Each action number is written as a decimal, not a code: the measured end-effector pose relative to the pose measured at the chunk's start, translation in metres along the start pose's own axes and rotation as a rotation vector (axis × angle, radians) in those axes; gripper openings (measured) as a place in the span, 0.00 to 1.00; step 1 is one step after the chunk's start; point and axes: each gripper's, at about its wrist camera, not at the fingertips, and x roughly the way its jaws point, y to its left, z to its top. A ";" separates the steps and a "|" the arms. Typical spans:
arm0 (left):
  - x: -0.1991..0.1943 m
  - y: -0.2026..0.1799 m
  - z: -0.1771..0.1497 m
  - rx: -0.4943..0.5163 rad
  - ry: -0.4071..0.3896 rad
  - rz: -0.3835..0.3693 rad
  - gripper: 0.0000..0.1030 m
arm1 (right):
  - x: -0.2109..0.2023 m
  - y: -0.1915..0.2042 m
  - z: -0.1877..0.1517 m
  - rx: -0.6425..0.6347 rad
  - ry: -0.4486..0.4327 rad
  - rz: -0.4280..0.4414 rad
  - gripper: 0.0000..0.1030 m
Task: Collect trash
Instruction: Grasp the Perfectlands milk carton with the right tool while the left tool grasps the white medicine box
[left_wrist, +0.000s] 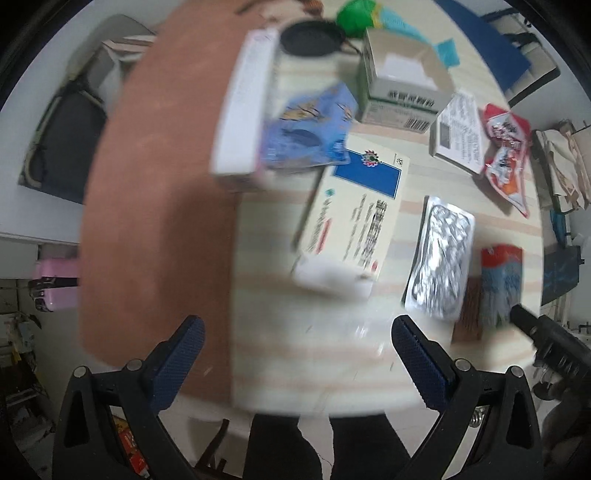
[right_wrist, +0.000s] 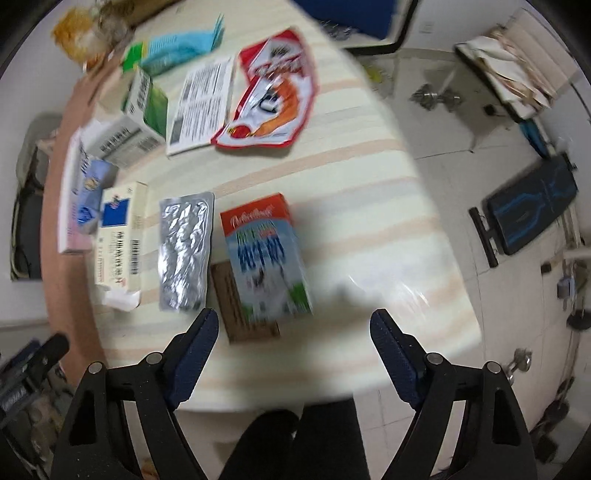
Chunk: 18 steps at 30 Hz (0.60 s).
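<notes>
Round table (right_wrist: 369, 206), pale striped cloth over a brown half; tiled floor (right_wrist: 443, 122) and a black bench (right_wrist: 532, 206) beyond. Left gripper (left_wrist: 295, 354) spread wide, empty; cream medicine box (left_wrist: 351, 218) ahead, foil blister pack (left_wrist: 441, 258) ahead-right. Right gripper (right_wrist: 293, 343) spread wide, empty; milk carton (right_wrist: 266, 254) just ahead-left of it, lying flat. Motion blur smears labels.

A home room: dumbbells (right_wrist: 437, 98) and weight bench (right_wrist: 532, 206) on tiled floor (right_wrist: 436, 140).
</notes>
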 end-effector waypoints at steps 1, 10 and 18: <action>0.008 -0.005 0.006 0.006 0.014 0.001 1.00 | 0.012 0.006 0.008 -0.022 0.021 -0.002 0.83; 0.037 -0.039 0.046 0.141 0.043 0.070 1.00 | 0.039 0.011 0.040 -0.098 0.085 -0.042 0.55; 0.036 -0.042 0.053 0.180 0.037 0.063 0.70 | 0.040 -0.007 0.057 -0.075 0.117 -0.064 0.55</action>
